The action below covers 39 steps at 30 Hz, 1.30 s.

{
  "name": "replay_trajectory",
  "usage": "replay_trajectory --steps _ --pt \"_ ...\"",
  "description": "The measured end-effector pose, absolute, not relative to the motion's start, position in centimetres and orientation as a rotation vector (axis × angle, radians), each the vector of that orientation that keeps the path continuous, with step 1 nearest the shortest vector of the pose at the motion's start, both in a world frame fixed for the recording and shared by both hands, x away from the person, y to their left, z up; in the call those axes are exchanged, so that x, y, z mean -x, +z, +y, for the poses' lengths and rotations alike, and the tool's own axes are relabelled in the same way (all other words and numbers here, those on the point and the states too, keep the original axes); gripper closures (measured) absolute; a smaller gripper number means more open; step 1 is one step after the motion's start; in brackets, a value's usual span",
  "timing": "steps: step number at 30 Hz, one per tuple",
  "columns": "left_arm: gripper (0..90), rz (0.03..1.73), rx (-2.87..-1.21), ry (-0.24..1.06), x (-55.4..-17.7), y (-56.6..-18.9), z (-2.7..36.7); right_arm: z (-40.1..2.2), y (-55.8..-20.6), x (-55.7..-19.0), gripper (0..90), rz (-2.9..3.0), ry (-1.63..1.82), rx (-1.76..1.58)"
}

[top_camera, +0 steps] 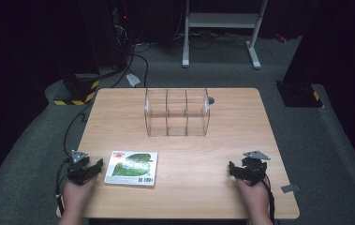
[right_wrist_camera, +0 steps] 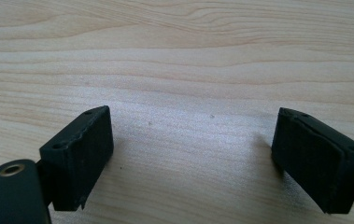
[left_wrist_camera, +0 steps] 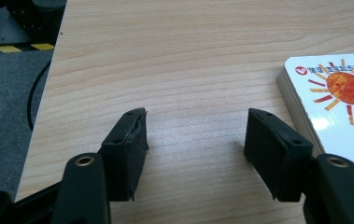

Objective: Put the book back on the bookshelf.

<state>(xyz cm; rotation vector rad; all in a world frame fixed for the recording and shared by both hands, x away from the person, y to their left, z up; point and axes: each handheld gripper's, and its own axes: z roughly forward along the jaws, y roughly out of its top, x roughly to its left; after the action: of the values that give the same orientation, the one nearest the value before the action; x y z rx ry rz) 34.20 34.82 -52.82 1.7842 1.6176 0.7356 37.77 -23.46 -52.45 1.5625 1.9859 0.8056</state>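
One packet (top_camera: 132, 168), two grippers apart.

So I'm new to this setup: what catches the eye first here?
The clear three-compartment organizer stands at the table's far middle. Near the left gripper, a flat packet printed with a green leaf lies at the near edge. The right gripper rests open, apart from both.

dim room, grey carpet floor (top_camera: 34, 136), white metal stand (top_camera: 222, 21) beyond wooden table (top_camera: 240, 117)
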Motion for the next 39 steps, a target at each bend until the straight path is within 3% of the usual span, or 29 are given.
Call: replay_trajectory --steps 9,22,39 --pt "41.3 1.56 -1.673 0.671 -33.3 -50.8 35.0 -23.5 -52.5 -37.8 12.5 1.985 0.806 -1.564" --pt "36.6 1.455 -1.782 0.531 -33.2 -50.5 30.9 -23.5 -52.4 -37.8 13.7 1.99 0.81 -1.554" --pt "32.1 1.495 -1.827 0.474 -32.9 -51.2 29.3 -23.5 -52.4 -37.7 13.8 1.99 0.81 -1.554"
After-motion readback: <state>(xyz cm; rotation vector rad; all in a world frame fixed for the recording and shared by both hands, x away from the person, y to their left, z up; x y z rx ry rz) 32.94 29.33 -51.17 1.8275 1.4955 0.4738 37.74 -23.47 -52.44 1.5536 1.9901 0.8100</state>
